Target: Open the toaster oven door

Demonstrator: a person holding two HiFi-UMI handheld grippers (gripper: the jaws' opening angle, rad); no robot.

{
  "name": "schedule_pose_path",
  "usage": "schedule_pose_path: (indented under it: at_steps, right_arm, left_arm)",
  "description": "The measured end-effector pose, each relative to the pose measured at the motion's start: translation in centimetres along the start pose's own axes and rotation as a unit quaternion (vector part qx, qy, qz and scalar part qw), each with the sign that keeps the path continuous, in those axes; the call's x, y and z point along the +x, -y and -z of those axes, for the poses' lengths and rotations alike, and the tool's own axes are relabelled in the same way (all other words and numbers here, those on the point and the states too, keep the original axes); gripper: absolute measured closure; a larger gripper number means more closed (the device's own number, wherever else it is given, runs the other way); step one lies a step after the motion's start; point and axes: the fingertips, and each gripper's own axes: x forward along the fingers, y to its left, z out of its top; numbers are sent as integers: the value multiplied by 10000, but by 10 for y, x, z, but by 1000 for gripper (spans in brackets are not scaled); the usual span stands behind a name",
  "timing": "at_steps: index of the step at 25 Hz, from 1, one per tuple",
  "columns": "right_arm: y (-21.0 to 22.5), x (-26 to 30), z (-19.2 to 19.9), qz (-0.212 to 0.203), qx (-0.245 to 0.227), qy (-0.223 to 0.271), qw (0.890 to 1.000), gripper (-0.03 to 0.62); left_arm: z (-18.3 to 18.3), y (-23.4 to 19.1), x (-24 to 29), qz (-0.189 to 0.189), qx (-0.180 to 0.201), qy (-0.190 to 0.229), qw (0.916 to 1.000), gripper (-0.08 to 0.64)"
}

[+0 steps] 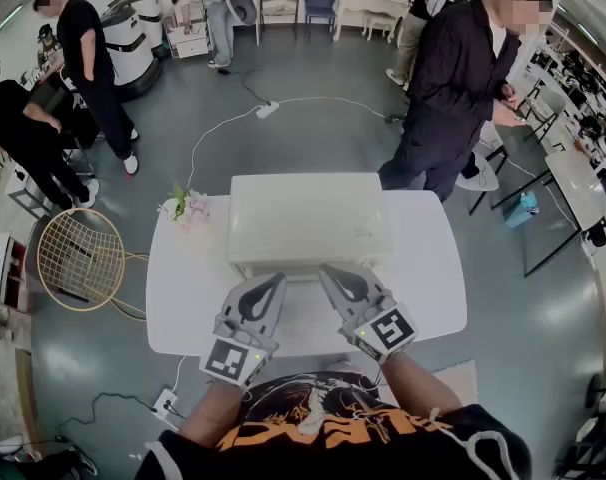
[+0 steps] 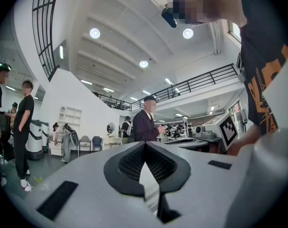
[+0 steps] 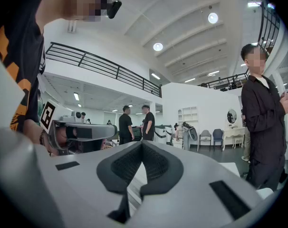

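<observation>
A large hall with a grey floor is seen in the head view, with people standing at the upper left and upper right of the frame. A white surface [image 1: 188, 298] sits at the centre, and the white toaster oven [image 1: 308, 218] is placed on it, just above the middle. A small bunch of flowers [image 1: 186, 208] lies at the oven's left corner. A round racket [image 1: 80, 258] lies on the floor at the left. The left hand-held gripper [image 1: 273, 280] and the right hand-held gripper [image 1: 328, 271] are held low in the frame, their tips near the oven's front edge.

In the left gripper view, the left hand-held gripper [image 2: 145, 145] is shown closed, pads together, with nothing between them. It is tilted up toward the ceiling lights.

In the right gripper view, the right hand-held gripper [image 3: 142, 145] is likewise closed and empty.

The approach is judged to be the step in hand, as no grip on the door has been taken. For the next move, one pair of jaws would need to be parted, set around the door handle and drawn outward. The handle itself is not seen from above. The oven is the only container here. No opened door is seen, and what is inside is hidden.
</observation>
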Motion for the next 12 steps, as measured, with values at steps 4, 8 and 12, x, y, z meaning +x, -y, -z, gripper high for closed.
schedule_pose_path:
  at_steps: [4,8,12]
  right_arm:
    - [0,3,0,-9,-33,-23,10000,579]
    - [-1,3,1,-3,-53,-53,10000,580]
    - [-1,-2,6,83,-99,-304,9995,579]
  left_arm:
    - [-2,-2,0,19,35,31,10000,540]
    - [0,-2,-2,24,14,-6,10000,540]
    - [2,-2,-7,-4,130,-163,9998,540]
